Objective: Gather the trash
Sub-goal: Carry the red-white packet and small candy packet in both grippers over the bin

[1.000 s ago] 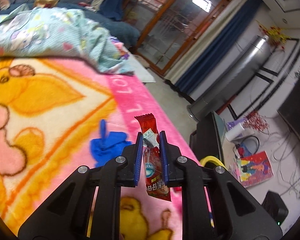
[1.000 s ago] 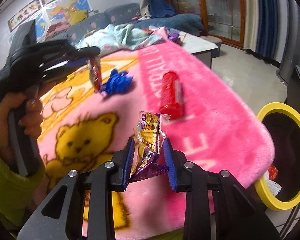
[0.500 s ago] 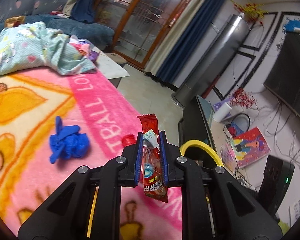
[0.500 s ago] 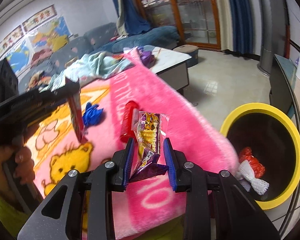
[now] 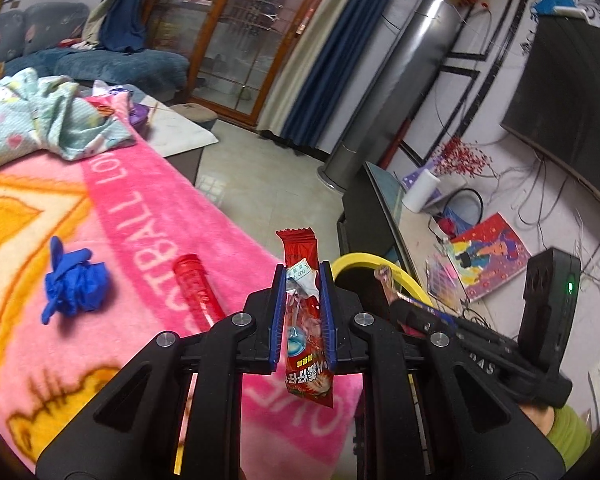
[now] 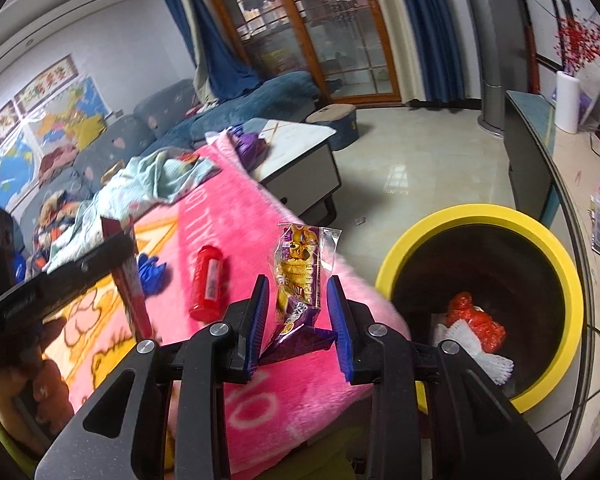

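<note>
My left gripper (image 5: 303, 276) is shut on a red snack wrapper (image 5: 305, 320), held upright over the pink blanket's edge. My right gripper (image 6: 298, 284) is shut on a purple and yellow snack wrapper (image 6: 296, 276), held left of a yellow-rimmed bin (image 6: 420, 236). The bin holds red trash (image 6: 476, 320) and a white foam net (image 6: 480, 356). Its rim (image 5: 364, 258) shows just behind the left gripper. A red tube (image 5: 198, 292) and a crumpled blue glove (image 5: 76, 284) lie on the blanket; both also show in the right wrist view, tube (image 6: 208, 284), glove (image 6: 152, 274).
The pink cartoon blanket (image 5: 148, 216) covers the table. A light blue cloth (image 5: 40, 116) is bunched at its far end. A dark TV cabinet (image 6: 528, 152) stands behind the bin, with tiled floor (image 6: 412, 172) between table and cabinet. A sofa (image 6: 240, 104) stands beyond.
Both grippers have swung right, toward the blanket's edge and the yellow bin, each still holding its wrapper. The bin is now fully in the right wrist view.
</note>
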{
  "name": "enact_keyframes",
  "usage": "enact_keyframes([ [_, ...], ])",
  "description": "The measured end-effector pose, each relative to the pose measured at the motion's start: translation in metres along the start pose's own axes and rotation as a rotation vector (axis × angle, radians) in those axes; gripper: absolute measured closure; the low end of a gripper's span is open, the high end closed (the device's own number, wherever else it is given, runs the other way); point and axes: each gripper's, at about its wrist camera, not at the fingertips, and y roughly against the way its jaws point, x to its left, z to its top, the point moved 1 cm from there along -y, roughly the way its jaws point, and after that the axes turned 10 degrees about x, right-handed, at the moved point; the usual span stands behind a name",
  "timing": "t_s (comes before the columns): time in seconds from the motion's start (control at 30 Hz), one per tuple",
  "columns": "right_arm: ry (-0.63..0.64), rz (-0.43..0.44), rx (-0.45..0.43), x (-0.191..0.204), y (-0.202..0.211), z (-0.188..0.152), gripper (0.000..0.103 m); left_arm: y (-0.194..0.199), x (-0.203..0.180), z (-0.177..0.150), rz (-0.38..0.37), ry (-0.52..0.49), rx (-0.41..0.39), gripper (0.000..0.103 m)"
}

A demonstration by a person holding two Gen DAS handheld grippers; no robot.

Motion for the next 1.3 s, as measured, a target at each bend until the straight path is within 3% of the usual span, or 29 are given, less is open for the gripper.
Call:
enact_keyframes([
  [0.73, -0.183, -0.101, -0.076, -0.071, 0.023, 0.002, 0.074, -0.041, -0.075, -0.011, -0.058, -0.181, 0.074, 0.092],
  [1.3, -0.340, -0.146, -0.080, -0.133, 0.024, -0.006, 0.074, -0.093, -0.121, -0.014, -0.079, -0.285, 0.126, 0.092],
])
